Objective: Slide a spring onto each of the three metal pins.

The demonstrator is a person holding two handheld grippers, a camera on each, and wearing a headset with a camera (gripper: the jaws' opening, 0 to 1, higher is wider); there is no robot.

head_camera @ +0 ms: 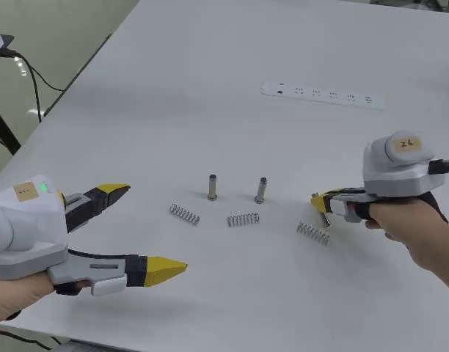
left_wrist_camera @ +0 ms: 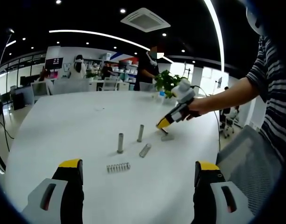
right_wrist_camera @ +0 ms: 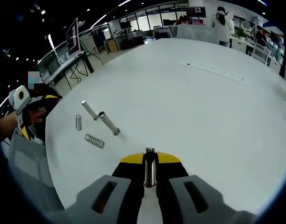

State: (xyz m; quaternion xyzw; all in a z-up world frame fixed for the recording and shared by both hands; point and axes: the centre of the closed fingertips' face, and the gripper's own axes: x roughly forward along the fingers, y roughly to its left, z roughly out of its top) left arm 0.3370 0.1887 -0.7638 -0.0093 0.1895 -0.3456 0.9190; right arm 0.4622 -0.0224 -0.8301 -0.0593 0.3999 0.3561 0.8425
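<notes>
Springs, three in all, lie loose on the white table (head_camera: 173,110): the left spring (head_camera: 184,213), the middle spring (head_camera: 243,218) and the right spring (head_camera: 313,233), none of them on a pin. Two metal pins stand upright just behind them, the left pin (head_camera: 212,187) and the right pin (head_camera: 261,190), side by side but apart. Neither touches a spring.

The third pin (right_wrist_camera: 149,170) is clamped between the closed jaws of the right gripper (head_camera: 320,199), its end showing at the yellow fingertips. That gripper hangs low over the table, just beside the right spring.

The left gripper (head_camera: 155,227), held over the near left part of the table, has its jaws spread wide and grips nothing. It points toward the springs and pins from well apart.

A white power strip (head_camera: 323,95) lies farther back on the table, well away from the work.
</notes>
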